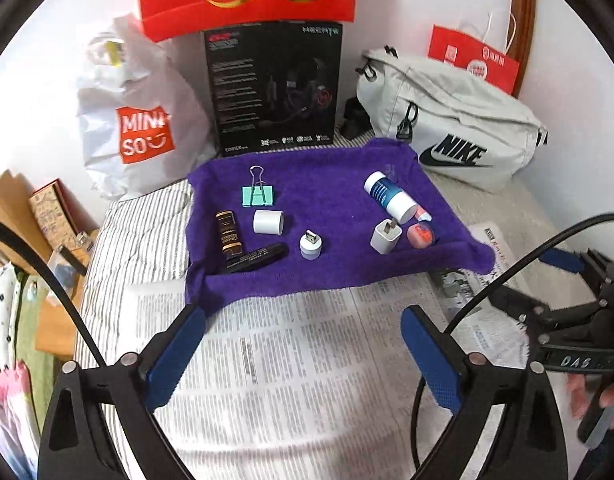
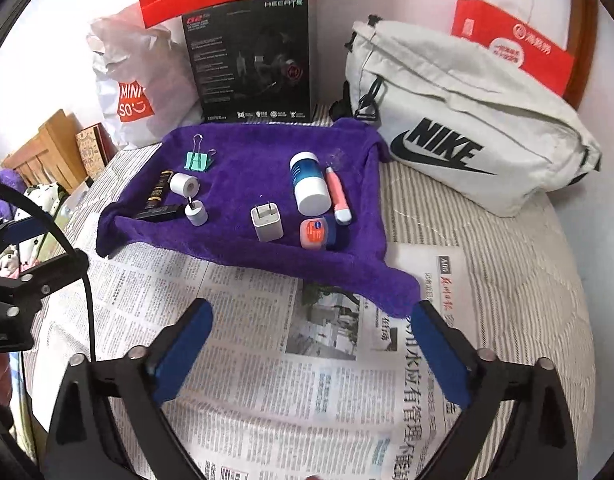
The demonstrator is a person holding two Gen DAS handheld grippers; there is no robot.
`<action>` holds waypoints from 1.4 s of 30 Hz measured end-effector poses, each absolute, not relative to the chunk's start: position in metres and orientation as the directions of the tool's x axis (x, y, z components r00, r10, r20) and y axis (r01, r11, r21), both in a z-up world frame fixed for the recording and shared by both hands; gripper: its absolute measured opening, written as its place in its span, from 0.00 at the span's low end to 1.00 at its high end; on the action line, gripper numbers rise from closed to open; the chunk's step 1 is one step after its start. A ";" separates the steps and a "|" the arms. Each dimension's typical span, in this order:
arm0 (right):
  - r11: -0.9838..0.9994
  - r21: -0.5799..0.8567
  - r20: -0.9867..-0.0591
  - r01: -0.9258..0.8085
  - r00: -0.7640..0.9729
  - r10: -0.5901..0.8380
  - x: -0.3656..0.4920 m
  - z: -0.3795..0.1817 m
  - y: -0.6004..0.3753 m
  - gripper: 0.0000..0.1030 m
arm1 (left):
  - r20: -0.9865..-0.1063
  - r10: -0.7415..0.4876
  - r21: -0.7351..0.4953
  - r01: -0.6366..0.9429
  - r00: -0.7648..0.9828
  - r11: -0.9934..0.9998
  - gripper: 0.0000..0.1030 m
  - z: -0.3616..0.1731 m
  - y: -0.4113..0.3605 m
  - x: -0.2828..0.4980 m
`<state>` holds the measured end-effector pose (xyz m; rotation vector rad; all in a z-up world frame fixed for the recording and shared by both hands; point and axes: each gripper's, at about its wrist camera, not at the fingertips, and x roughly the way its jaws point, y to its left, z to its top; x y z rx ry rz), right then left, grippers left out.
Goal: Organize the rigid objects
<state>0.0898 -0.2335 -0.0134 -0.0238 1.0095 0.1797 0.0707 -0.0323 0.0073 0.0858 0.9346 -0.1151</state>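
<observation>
Purple terry towel [image 2: 243, 200] as landmark. Right view alone shows whole pink plastic tube [image 2: 338, 196] on it. Left tongs [image 1: 303, 356], right tongs [image 2: 311, 356] gape empty before its near edge.

In the lower half of both views, the flat sheet of printed newspaper [image 1: 291, 352] lies bare, giving open room up to the near edge of the purple terry towel [image 1: 331, 200]. On the towel a clear lane runs up the middle. Left of it crowd a mint-green binder clip [image 1: 259, 194], a white short cylinder [image 1: 268, 222], a dark gold-banded tube [image 1: 228, 236], a black pen-like stick [image 1: 259, 258] and a small white USB plug [image 1: 310, 243]. Right of it lie a white-and-blue bottle [image 2: 309, 184], a pink tube [image 2: 338, 196], a white wall charger [image 2: 266, 222] and a small pink jar [image 2: 313, 233], possibly touching one another. The upper frame is walled by a black headset box [image 1: 273, 88], a white plastic shopping bag [image 1: 135, 116] and a grey fabric waist bag [image 2: 467, 128].
</observation>
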 end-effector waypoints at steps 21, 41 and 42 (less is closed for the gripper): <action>0.998 0.008 -0.818 -0.067 0.574 0.045 0.019 0.009 -0.247 1.00 | -0.762 -0.017 0.037 0.069 0.648 0.997 1.00 0.015 -0.050 0.001; 0.999 0.005 -0.827 -0.052 0.561 0.033 0.000 0.005 -0.251 1.00 | -0.756 0.002 0.050 0.055 0.654 0.997 1.00 0.019 -0.046 -0.015; 0.999 0.004 -0.827 -0.050 0.561 0.031 0.000 0.005 -0.251 1.00 | -0.757 0.001 0.049 0.055 0.653 0.997 1.00 0.019 -0.046 -0.016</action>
